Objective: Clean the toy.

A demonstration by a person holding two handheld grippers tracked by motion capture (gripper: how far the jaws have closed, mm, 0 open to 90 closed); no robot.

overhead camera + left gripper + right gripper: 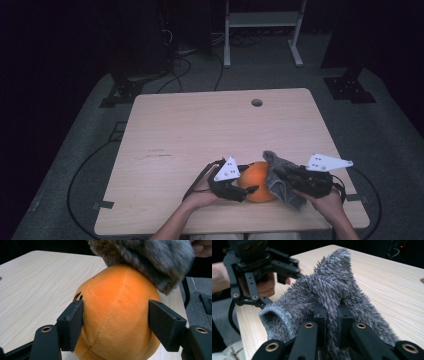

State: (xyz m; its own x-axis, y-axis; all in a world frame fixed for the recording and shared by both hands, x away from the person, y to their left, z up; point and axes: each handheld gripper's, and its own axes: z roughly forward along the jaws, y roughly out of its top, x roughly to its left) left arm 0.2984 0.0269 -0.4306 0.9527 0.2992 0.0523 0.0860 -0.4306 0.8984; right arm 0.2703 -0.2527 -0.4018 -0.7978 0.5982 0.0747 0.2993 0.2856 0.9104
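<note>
— While the left gripper (243,186) is clasping the orange plush (117,315) near the table's (200,130) front edge, what is the right gripper (331,315) doing?

— It is pinching a grey cloth (332,287) tight between closed jaws and laying it against the plush's top and right side.

— Are the left jaws pressing in?

— They are sitting against both flanks of the plush, touching it, about half spread.

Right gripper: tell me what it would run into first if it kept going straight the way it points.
The right gripper, shut on the grey fuzzy cloth, points toward the orange plush toy. The cloth it carries already lies against the toy, so the toy comes first, then probably the left gripper holding it; depth is unclear.
</note>
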